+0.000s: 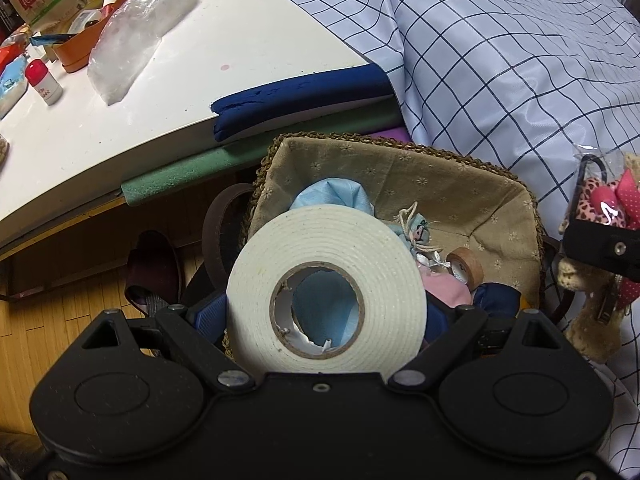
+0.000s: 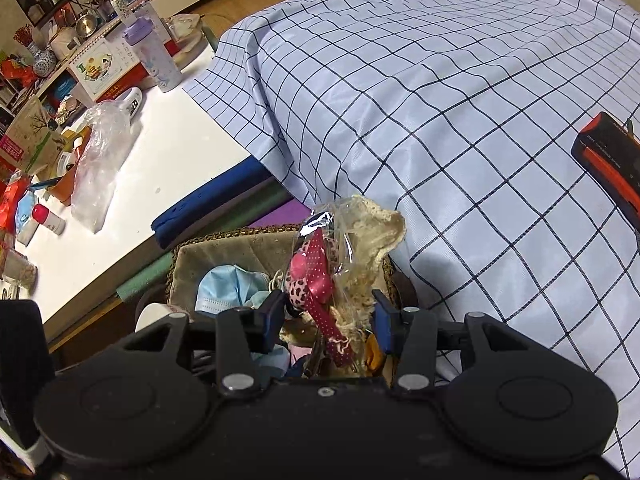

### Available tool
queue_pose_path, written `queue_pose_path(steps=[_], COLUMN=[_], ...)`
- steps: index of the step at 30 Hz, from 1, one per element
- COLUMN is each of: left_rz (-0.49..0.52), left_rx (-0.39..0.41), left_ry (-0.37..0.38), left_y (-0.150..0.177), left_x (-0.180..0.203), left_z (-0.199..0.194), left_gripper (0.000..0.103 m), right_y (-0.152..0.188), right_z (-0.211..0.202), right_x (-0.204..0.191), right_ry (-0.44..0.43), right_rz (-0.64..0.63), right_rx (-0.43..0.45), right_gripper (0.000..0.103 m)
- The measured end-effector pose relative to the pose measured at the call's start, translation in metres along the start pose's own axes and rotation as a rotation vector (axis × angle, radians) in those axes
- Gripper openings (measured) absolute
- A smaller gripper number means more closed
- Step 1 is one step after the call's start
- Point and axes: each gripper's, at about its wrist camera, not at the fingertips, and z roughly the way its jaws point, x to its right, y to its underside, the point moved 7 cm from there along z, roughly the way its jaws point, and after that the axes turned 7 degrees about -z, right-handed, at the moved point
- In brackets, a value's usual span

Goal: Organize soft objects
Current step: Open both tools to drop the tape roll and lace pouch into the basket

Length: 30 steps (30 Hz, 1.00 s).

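Note:
My left gripper (image 1: 326, 312) is shut on a white foam tape roll (image 1: 326, 296), held upright above a woven basket (image 1: 400, 152) with a beige cloth lining. In the basket lie a blue face mask (image 1: 332, 196), a small doll (image 1: 416, 236), a brown tape roll (image 1: 466, 268) and pink and navy cloth. My right gripper (image 2: 328, 316) is shut on a cellophane packet of red and leopard bows with a cream crochet piece (image 2: 320, 272), held over the basket (image 2: 224, 252). That gripper and packet also show at the right of the left wrist view (image 1: 604, 216).
A checked blue cloth (image 2: 440, 100) covers the surface at right, with an orange-black device (image 2: 608, 160) on it. A white table (image 1: 160, 80) at left carries a plastic bag (image 1: 136, 28), bottles and boxes. Blue and green foam pads (image 1: 300, 100) line its edge. Wooden floor lies below.

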Motion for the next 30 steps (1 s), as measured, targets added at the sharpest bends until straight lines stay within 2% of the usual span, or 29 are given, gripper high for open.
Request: queue_pose_path(steps=[5,7,8,17,21,22,30], left_rz=[0.000,-0.006,-0.011,0.001,0.023,0.029,0.024], left_rx=[0.011,0.011,0.007,-0.010,-0.005,-0.003,0.019], left_ry=[0.011,0.015,0.020,0.006,0.005,0.007,0.030], left_y=[0.000,0.000,-0.001,0.010,0.018,0.020,0.018], left_x=[0.001,0.000,-0.001,0.001,0.005,0.007,0.011], left_z=[-0.002,-0.004,-0.004,-0.007,-0.014,-0.015,-0.027], left_gripper=[0.089,0.089,0.089,0.089,0.093,0.096,0.096], right_y=[0.001,0.000,-0.001,0.009,0.024,0.028,0.050], right_z=[0.002,0.000,-0.002,-0.016,-0.026,-0.028,-0.047], right_x=[-0.001,-0.001,-0.001,0.011,0.020,0.022,0.038], right_ry=[0.001,0.010,0.017,0.056,0.081,0.084,0.074], right_rz=[-0.004,-0.007,-0.009,-0.005,-0.008,-0.007,0.038], right_rx=[0.001,0.017,0.026,0.045,0.052,0.051,0.058], right_gripper=[0.047,0.058,0.060,0.060,0.066,0.066,0.068])
